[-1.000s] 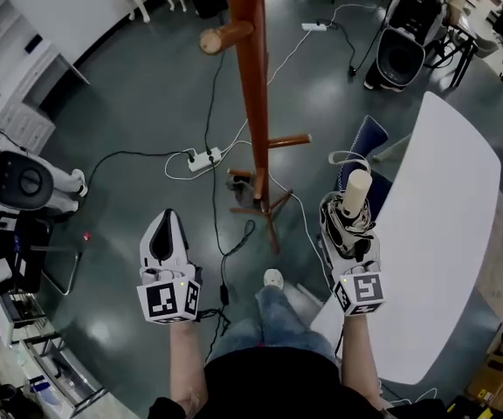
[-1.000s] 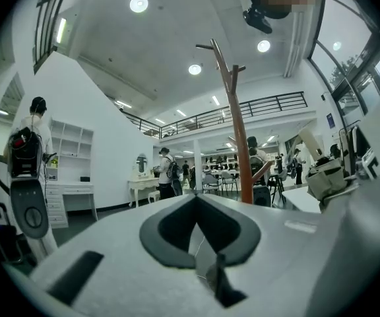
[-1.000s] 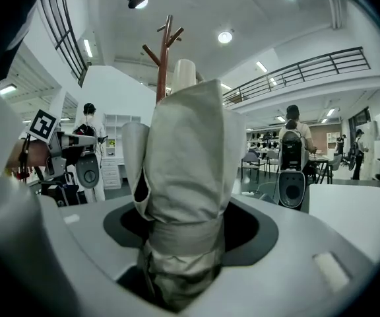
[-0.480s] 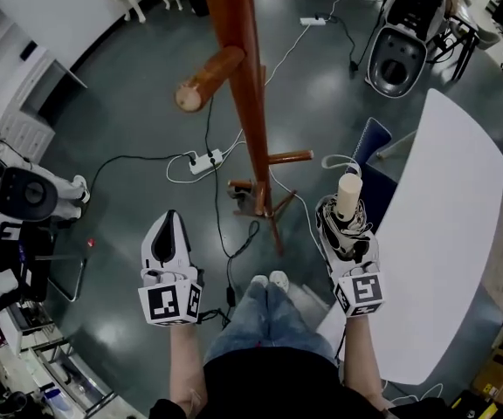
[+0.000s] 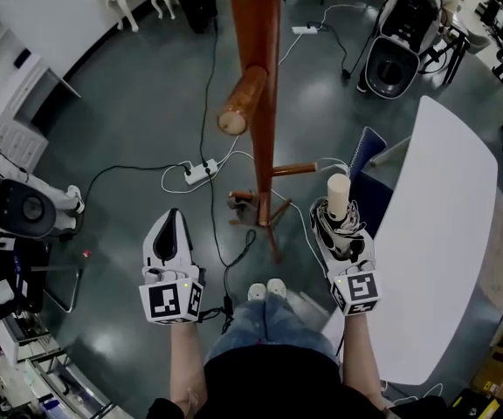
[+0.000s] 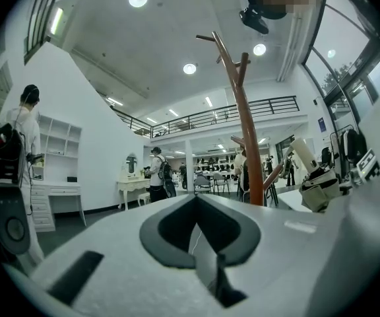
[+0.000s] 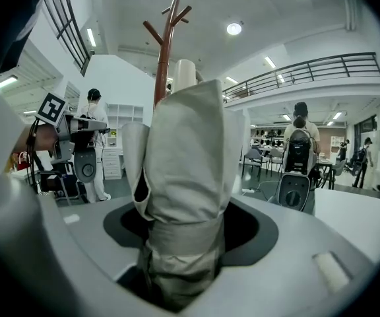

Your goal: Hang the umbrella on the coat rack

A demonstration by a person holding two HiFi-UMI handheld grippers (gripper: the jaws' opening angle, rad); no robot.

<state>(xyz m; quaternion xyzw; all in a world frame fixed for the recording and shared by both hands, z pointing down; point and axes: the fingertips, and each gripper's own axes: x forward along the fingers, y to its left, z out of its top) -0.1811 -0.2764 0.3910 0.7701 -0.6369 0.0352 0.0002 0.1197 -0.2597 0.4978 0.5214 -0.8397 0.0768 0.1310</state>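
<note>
The wooden coat rack [image 5: 262, 103] stands straight ahead, with a thick peg [image 5: 241, 103] jutting left and a thin one low on the pole. My right gripper [image 5: 341, 230] is shut on the folded beige umbrella [image 5: 343, 225]. Its cream handle [image 5: 337, 195] sticks out forward, just right of the pole. In the right gripper view the umbrella [image 7: 183, 164] fills the jaws, and the rack's top [image 7: 165, 45] shows behind it. My left gripper [image 5: 168, 234] is shut and empty, to the left of the rack's base. The left gripper view shows the rack [image 6: 246, 131] ahead and to the right.
A long white table [image 5: 448, 234] runs along the right, with a blue chair [image 5: 367, 147] at its near corner. A power strip [image 5: 196, 173] and cables lie on the grey floor round the rack's feet. A black and grey machine [image 5: 396, 55] stands at the back right. People stand in the distance.
Both grippers have come closer to the coat rack, and the thick peg now sits lower and nearer in the head view. The umbrella stays gripped in my right gripper.
</note>
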